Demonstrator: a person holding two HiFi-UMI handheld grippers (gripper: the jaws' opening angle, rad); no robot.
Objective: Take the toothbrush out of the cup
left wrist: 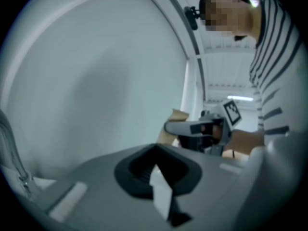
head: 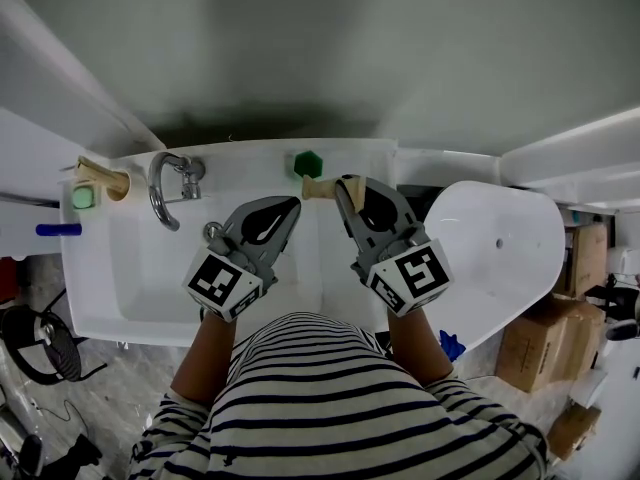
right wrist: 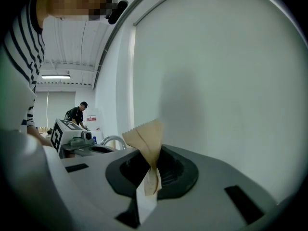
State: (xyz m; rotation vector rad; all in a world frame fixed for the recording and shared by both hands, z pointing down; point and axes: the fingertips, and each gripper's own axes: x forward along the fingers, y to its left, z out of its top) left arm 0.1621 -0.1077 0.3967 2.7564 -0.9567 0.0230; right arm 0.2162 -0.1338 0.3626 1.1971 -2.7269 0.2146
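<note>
My right gripper (head: 341, 188) is shut on a tan paper-wrapped toothbrush (head: 319, 188), held just in front of the green hexagonal cup (head: 307, 163) on the sink's back rim. In the right gripper view the packet (right wrist: 146, 143) stands up from between the closed jaws of my right gripper (right wrist: 147, 189), its zigzag-cut end on top. To its left my left gripper (head: 293, 206) hangs over the basin, shut with nothing in it. Its closed jaws (left wrist: 162, 196) show only a white pad. The right gripper (left wrist: 197, 128) also appears in the left gripper view.
A white sink (head: 120, 298) with a chrome faucet (head: 163, 190) lies below. On its left rim sit another tan packet (head: 103, 178), a pale green thing (head: 83, 197) and a blue item (head: 58, 230). A white oval fixture (head: 500, 248) and cardboard boxes (head: 545, 338) are at right.
</note>
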